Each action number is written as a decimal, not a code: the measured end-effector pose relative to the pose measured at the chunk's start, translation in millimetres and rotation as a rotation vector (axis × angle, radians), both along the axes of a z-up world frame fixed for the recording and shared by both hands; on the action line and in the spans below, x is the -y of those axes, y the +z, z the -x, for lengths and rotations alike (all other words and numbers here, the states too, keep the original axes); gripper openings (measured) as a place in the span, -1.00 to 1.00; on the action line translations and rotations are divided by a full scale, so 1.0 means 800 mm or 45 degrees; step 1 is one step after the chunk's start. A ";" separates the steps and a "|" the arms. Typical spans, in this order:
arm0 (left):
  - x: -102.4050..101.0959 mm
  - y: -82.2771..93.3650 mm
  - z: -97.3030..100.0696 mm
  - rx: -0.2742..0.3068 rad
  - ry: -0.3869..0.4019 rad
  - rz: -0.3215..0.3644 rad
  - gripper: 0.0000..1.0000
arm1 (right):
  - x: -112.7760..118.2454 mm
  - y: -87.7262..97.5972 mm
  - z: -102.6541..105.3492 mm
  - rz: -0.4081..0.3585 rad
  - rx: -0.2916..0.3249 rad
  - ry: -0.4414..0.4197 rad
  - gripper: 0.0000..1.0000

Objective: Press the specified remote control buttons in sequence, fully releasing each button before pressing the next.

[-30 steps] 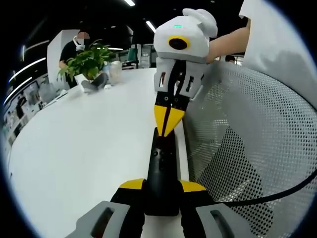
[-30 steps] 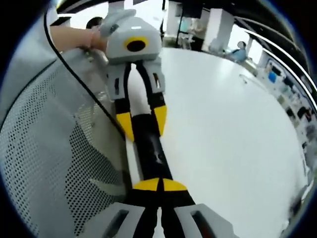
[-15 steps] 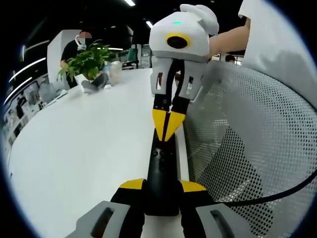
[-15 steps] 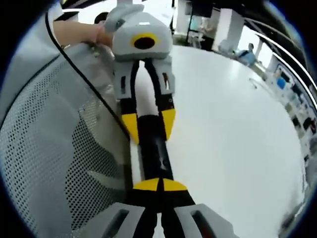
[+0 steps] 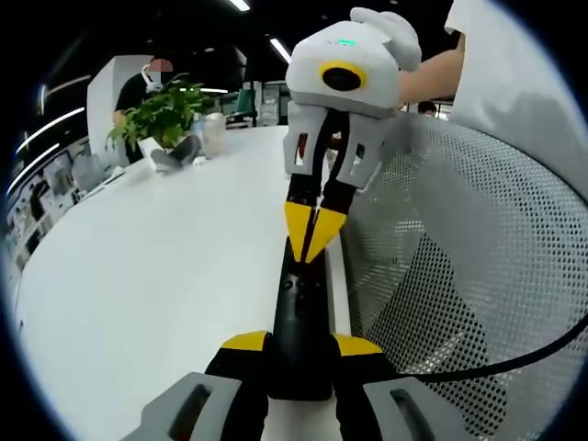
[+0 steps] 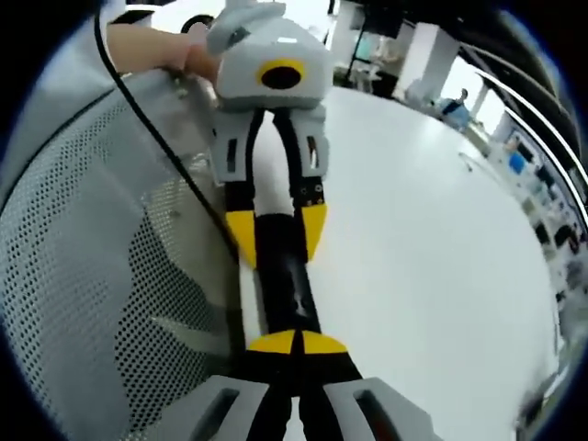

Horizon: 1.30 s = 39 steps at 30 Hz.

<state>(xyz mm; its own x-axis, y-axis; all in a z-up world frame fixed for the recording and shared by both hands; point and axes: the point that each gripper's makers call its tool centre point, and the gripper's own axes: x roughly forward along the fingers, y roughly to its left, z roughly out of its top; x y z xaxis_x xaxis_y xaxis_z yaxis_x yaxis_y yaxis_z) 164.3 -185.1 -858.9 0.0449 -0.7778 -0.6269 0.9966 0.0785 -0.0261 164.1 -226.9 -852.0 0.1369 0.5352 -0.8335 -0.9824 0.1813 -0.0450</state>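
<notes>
A long black remote control [image 5: 299,308] lies lengthwise between the jaws of my left gripper [image 5: 300,345], which is shut on its near end just above the white table. My right gripper [image 5: 310,241] comes down from the top of the left gripper view, held by a hand. Its yellow tips are shut together and rest on the remote's far end. In the right gripper view my right gripper [image 6: 296,343] is shut over the remote [image 6: 283,276]. Beyond it, the left gripper [image 6: 276,234] clamps the remote's sides.
The white table [image 5: 156,276] spreads to the left, with a potted plant [image 5: 165,115] and a seated person at its far end. A grey mesh chair back [image 5: 459,266] stands close on the right, with a black cable [image 5: 514,358] across it. The same chair back [image 6: 92,257] appears in the right gripper view.
The right gripper's body has swayed slightly to the right while its shut tips stay at the remote's far end. The left gripper and the remote have not moved.
</notes>
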 end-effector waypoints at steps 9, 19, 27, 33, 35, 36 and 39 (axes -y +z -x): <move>0.000 0.000 0.000 0.000 0.000 0.002 -0.49 | -0.025 0.000 0.013 0.011 0.066 0.153 -1.00; 0.000 0.000 0.000 -0.001 -0.003 -0.002 -0.49 | -0.024 -0.004 0.018 0.127 0.153 0.307 -1.00; 0.000 0.000 0.000 0.000 -0.006 -0.006 -0.49 | -0.024 -0.004 0.018 0.141 0.161 0.331 -1.00; 0.000 0.000 0.000 0.000 -0.006 -0.007 -0.49 | -0.025 -0.004 0.018 0.162 0.171 0.357 -1.00; 0.000 0.000 0.000 0.001 -0.006 -0.007 -0.49 | -0.025 -0.005 0.019 0.175 0.184 0.385 -1.00; 0.000 0.000 0.000 0.001 -0.007 -0.007 -0.49 | -0.025 -0.005 0.019 0.188 0.195 0.410 -1.00; 0.000 -0.001 0.000 0.001 -0.008 -0.009 -0.49 | -0.026 -0.006 0.019 0.198 0.202 0.411 -1.00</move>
<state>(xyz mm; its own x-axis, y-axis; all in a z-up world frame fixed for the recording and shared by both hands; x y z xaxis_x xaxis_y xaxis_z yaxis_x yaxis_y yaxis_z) 164.2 -185.0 -859.3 0.0405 -0.7738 -0.6321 0.9971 0.0723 -0.0246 148.9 -206.2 -856.7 0.1156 0.4404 -0.8903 -0.9664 -0.1572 -0.2032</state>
